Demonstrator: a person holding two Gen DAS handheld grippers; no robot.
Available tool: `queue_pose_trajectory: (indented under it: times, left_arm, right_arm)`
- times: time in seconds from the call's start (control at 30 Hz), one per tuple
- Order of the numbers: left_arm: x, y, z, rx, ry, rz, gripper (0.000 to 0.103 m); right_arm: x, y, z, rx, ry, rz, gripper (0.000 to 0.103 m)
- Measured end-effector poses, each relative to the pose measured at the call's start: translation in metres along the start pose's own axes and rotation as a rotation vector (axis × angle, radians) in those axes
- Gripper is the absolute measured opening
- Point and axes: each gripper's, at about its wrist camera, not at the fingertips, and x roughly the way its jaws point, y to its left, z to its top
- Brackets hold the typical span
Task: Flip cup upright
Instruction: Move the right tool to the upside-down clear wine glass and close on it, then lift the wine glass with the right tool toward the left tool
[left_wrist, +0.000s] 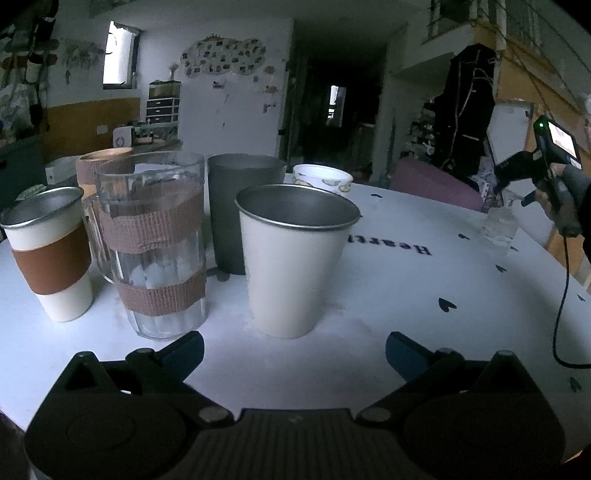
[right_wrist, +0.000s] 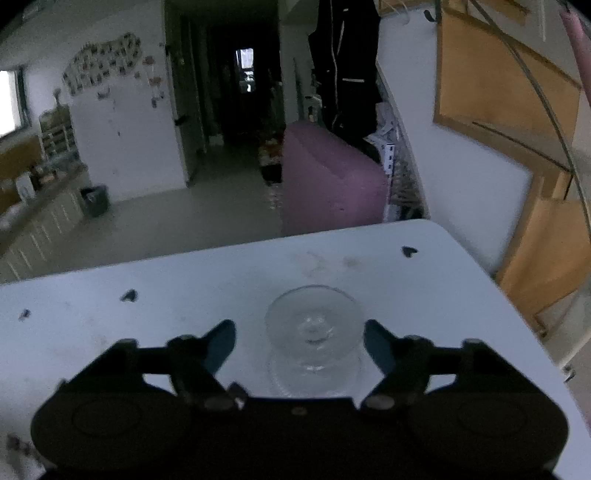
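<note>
A white surface (right_wrist: 110, 332) printed with small black hearts carries everything. On its left part stand upright vessels: a ribbed clear glass pitcher (left_wrist: 155, 243) banded with brown corrugated tape, a white metal-rimmed tumbler (left_wrist: 295, 266), a dark grey tumbler (left_wrist: 236, 206) and a white cup with a rust sleeve (left_wrist: 51, 254).

Near the right edge sits the task's piece, a small clear glass cup (right_wrist: 314, 332), apparently mouth down, its flared base uppermost.

The right tool (right_wrist: 300, 345) hovers with fingers spread to either side of it, not touching. The left tool (left_wrist: 295, 350) is also spread wide and empty, facing the white tumbler.

Likely risks: smooth glass may slip from the pads mid-turn (it looks slick and thick-walled), and the nearby edge leaves little room if it rolls.
</note>
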Motion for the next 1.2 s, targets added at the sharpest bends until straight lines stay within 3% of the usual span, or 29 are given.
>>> queue_pose_trajectory:
  times: [0.07,0.33,0.93,1.2]
  left_arm:
    - [0.001,0.001,0.001,-0.004,0.002,0.001,0.103]
    - [-0.001,-0.003,0.001,-0.001,-0.001,-0.019,0.103]
    - [-0.039,-0.013,-0.011,0.015,-0.059,-0.087,0.103]
    - [-0.01,-0.033,-0.012,0.062,0.012,-0.194,0.103]
  right_arm:
    - [0.002,-0.001,0.001,-0.012,0.007,-0.009,0.061]
    - [-0.023,0.014,-0.016,-0.093,-0.018,0.014,0.06]
    - [-0.162,0.109,-0.127,-0.315,0.005,0.437,0.06]
    - [-0.222,0.12,-0.173,-0.41,0.003,0.545,0.06]
